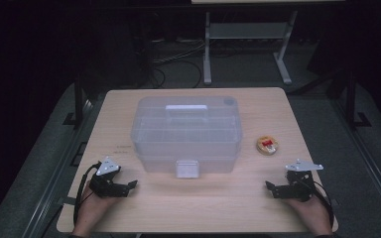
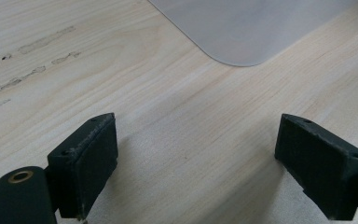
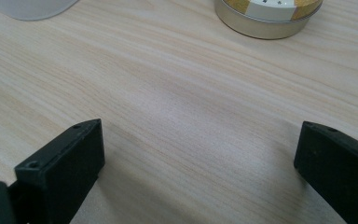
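My left gripper [image 1: 129, 186] rests on the table [image 1: 213, 203] near its front left corner, and my right gripper [image 1: 273, 187] rests near the front right; each points inward across the table. Both sets of fingers stand wide apart with only bare wood between them, holding nothing.

The clear plastic box [image 1: 186, 134] sits in the middle of the table, lid closed, with a white handle on top and a white latch [image 1: 187, 168] on its front. Its rounded corner [image 2: 242, 32] shows ahead of my left fingers [image 2: 86, 163]. A small round tin [image 1: 267, 145] lies just right of the box, ahead of my right fingers [image 3: 67, 163]; its lid is gold and white with red, and the printing is too small to read.

The table is pale wood with faint scuff marks [image 2: 37, 44]. The room behind is dark, with grey floor, cables and a metal table frame [image 1: 248, 39].
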`<state>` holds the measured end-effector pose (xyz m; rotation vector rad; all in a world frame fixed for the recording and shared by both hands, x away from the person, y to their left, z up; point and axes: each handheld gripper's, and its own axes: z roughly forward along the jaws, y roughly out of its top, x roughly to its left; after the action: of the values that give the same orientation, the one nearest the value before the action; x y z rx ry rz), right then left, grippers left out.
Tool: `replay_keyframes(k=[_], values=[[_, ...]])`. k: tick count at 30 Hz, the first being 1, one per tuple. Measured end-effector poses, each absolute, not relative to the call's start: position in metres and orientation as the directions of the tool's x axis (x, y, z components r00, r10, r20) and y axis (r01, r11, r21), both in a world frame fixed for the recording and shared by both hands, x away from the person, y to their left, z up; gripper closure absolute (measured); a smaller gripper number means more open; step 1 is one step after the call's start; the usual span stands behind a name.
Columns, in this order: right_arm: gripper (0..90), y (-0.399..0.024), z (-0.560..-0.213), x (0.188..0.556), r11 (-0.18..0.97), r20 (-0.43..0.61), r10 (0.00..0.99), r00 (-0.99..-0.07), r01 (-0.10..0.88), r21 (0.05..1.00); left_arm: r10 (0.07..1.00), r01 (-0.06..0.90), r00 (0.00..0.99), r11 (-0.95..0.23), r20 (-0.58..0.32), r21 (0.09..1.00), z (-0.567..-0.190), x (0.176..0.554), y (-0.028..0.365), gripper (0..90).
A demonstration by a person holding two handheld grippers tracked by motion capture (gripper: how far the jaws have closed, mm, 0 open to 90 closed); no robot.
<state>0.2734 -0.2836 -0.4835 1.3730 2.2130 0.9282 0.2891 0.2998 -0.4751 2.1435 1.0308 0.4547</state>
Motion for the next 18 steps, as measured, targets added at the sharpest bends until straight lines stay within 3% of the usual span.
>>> replay_keyframes(k=[18], values=[[1.3, -0.2831, -0.4834, 0.2728, 0.302, 0.027, 0.894, -0.446, 0.646, 0.701, 0.785, 0.538, 0.619, -0.432, 0.008, 0.724, -0.4748, 0.2885, 0.3001, 13.1]])
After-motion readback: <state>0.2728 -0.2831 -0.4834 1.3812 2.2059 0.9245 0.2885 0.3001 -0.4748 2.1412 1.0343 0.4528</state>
